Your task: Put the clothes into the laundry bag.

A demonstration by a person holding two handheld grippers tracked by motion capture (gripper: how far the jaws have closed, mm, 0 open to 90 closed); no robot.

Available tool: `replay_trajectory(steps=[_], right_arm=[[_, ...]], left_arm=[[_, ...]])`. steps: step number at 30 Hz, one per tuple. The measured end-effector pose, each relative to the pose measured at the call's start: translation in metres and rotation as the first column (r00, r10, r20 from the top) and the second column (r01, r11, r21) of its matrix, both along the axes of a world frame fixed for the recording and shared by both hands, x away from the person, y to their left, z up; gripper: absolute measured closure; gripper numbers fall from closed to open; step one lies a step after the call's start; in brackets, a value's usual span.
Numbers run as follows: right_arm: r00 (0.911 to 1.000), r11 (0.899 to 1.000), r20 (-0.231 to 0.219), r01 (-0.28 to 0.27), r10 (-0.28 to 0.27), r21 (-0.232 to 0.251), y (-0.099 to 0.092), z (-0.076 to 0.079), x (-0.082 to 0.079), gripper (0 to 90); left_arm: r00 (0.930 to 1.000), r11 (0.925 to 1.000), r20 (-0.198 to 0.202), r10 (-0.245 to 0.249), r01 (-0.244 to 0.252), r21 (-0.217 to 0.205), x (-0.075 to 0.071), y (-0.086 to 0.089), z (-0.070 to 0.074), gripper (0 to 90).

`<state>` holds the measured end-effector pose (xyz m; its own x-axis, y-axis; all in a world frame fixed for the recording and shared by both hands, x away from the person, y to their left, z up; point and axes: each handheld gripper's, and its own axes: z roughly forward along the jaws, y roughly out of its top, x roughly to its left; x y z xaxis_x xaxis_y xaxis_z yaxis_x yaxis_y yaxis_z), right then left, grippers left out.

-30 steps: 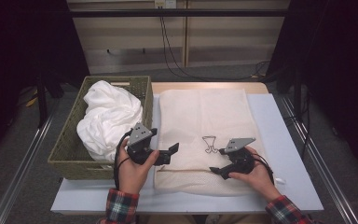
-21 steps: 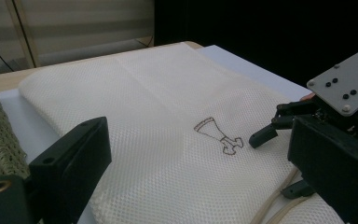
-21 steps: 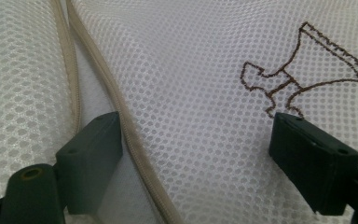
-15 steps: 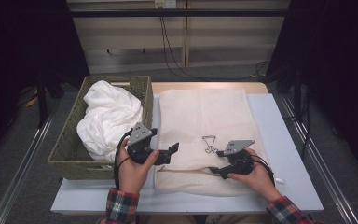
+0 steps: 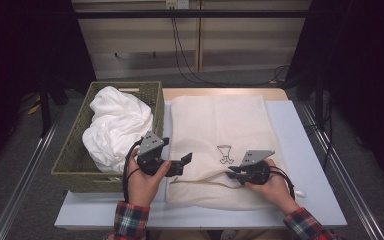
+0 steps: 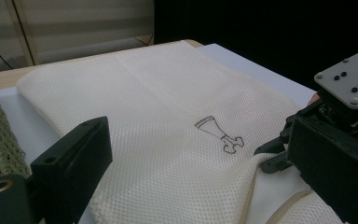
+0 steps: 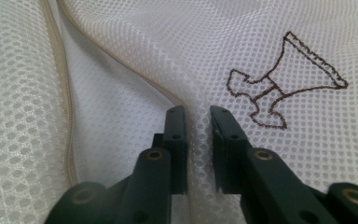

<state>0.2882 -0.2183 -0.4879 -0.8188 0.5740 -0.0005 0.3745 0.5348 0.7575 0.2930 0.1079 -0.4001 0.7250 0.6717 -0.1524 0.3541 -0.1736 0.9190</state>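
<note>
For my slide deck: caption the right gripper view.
Right gripper, jaws just closing, pinches a fold of the cream mesh laundry bag beside its embroidered brown emblem.

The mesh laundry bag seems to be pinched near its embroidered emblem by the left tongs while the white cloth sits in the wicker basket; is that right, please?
Not quite: the right tongs pinch the mesh laundry bag near its embroidered emblem, as the right gripper view shows, their jaws having just been closing on a fold. The left tongs stand open. The white cloth does sit in the wicker basket.
</note>
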Motion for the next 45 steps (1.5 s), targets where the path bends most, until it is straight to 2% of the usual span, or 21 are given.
replay_trajectory(steps=[5,9,12,15,16,17,20,21,24,27,30,32,33,35,37,38,41,44,45], right_arm=[[1.0000,1.000,-0.002,0.009,-0.009,0.006,0.000,0.000,0.002,86.0],[0.9999,1.000,0.000,0.015,-0.015,0.000,0.000,0.001,0.003,87.3],[0.9997,1.000,0.006,0.023,-0.023,0.000,0.000,0.001,0.002,87.4],[0.9993,0.997,0.010,0.036,-0.036,0.066,-0.003,0.008,0.004,87.5],[0.9993,0.997,0.010,0.036,-0.036,0.066,-0.003,0.008,0.004,87.5],[0.9991,0.996,0.016,0.037,-0.038,0.081,-0.006,0.016,0.007,87.6],[0.9992,0.996,0.011,0.039,-0.040,0.081,-0.007,0.022,0.010,87.6],[0.9993,0.994,0.007,0.037,-0.038,0.103,-0.008,0.027,0.013,87.7],[0.9991,0.994,0.010,0.041,-0.042,0.105,-0.010,0.031,0.015,87.7],[0.9994,0.990,0.018,0.027,-0.029,0.136,-0.014,0.038,0.019,87.7],[0.9994,0.990,0.000,0.035,-0.035,0.136,-0.014,0.042,0.022,87.8],[0.9995,0.989,0.006,0.030,-0.031,0.144,-0.014,0.045,0.023,87.9],[0.9997,0.989,0.014,0.019,-0.022,0.150,-0.014,0.051,0.026,87.9],[0.9996,0.988,0.020,0.016,-0.019,0.152,-0.014,0.053,0.027,87.8],[0.9994,0.988,0.035,-0.003,-0.003,0.155,-0.013,0.062,0.032,87.8],[0.9994,0.988,0.035,-0.003,-0.003,0.155,-0.013,0.062,0.032,87.8],[0.9992,0.984,0.035,-0.025,0.019,0.174,-0.014,0.072,0.038,87.8],[0.9989,0.985,0.041,-0.028,0.022,0.169,-0.013,0.076,0.041,87.8],[0.9992,0.984,0.028,-0.032,0.028,0.173,-0.012,0.078,0.045,87.8]], left_arm=[[1.0000,0.9999,-0.001,-0.001,0.001,0.011,0.000,-0.001,-0.001,6.4],[1.0000,1.0000,-0.002,-0.005,0.005,0.004,0.000,0.000,-0.001,6.4],[1.0000,0.9998,-0.002,-0.006,0.006,0.018,0.000,-0.001,-0.001,6.4],[1.0000,0.9999,-0.008,-0.002,0.002,0.013,0.001,-0.002,-0.001,6.1],[1.0000,0.9999,-0.008,-0.002,0.002,0.013,0.001,-0.002,-0.001,6.1],[0.9999,0.9999,-0.012,-0.002,0.002,0.012,0.001,-0.001,-0.002,6.1],[0.9997,0.9999,-0.023,-0.005,0.006,0.010,0.002,-0.002,-0.003,6.0],[0.9997,0.9999,-0.024,-0.005,0.005,0.013,0.001,-0.003,-0.003,6.0],[0.9996,0.9999,-0.026,-0.006,0.006,0.010,0.001,-0.004,-0.002,5.9],[0.9995,0.9999,-0.031,-0.009,0.009,0.014,0.000,-0.004,-0.003,5.8],[0.9992,0.9998,-0.040,-0.001,0.002,0.021,-0.001,-0.002,-0.005,5.8],[0.9992,0.9999,-0.040,-0.003,0.004,0.016,-0.001,-0.001,-0.006,5.8],[0.9988,1.0000,-0.049,-0.001,0.002,0.005,-0.003,-0.001,-0.006,6.2],[0.9987,1.0000,-0.051,0.003,-0.003,0.004,-0.004,0.000,-0.006,6.1],[0.9986,0.9999,-0.053,-0.005,0.006,0.013,-0.005,-0.001,-0.006,5.8],[0.9986,0.9998,-0.054,0.003,-0.002,0.022,-0.006,-0.001,-0.005,5.8],[0.9985,0.9999,-0.054,0.003,-0.002,0.014,-0.007,-0.001,-0.004,5.9],[0.9978,0.9999,-0.066,0.008,-0.008,0.008,-0.008,-0.001,-0.005,5.9],[0.9978,0.9999,-0.067,0.004,-0.003,0.015,-0.008,-0.001,-0.005,5.8]])
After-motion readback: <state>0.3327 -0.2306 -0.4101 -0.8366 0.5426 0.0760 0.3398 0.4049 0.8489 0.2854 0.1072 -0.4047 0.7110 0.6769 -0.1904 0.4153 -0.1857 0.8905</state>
